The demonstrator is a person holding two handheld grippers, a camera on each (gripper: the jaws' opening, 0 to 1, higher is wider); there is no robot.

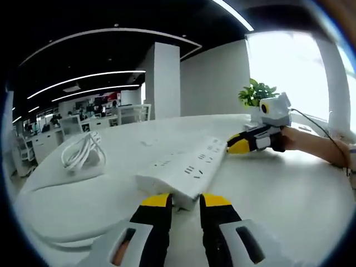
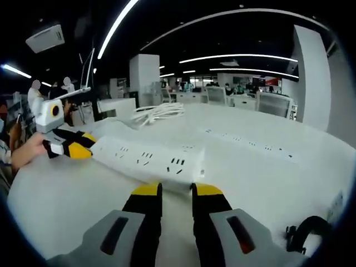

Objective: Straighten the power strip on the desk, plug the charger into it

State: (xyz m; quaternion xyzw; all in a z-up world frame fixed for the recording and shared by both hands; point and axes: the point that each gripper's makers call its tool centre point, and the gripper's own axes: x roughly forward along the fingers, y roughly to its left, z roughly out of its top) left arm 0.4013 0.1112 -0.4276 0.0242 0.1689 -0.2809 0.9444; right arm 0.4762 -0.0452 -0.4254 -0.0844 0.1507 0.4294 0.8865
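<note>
Coiled cable (image 1: 83, 153): in the left gripper view, at nine o'clock, a white bundle lying on the desk (image 1: 278, 194), well apart from the strip. In the right gripper view the same bundle (image 2: 158, 113) sits at twelve o'clock, beyond the strip. I take it for the charger's lead, though no plug body can be made out.

Power strip (image 1: 186, 167): white, long, flat on the desk, running from the centre toward two o'clock in the left gripper view; in the right gripper view it (image 2: 147, 158) runs from centre toward ten o'clock.

Left gripper (image 1: 186, 201): jaws narrowly parted at six o'clock, tips at the near end of the strip, seemingly touching it, not clamped.

Right gripper (image 2: 176, 190): narrow gap, tips at the opposite end of the strip; seen from the left gripper view (image 1: 240, 146) it meets the far end at two o'clock.

Second strip (image 2: 250, 146): lies at two o'clock, apart.

Handling: judged rigid, light, smooth plastic, likely to slide easily on the desk. Pushing or pinching each short end should swing it straight; avoid the socket face.
</note>
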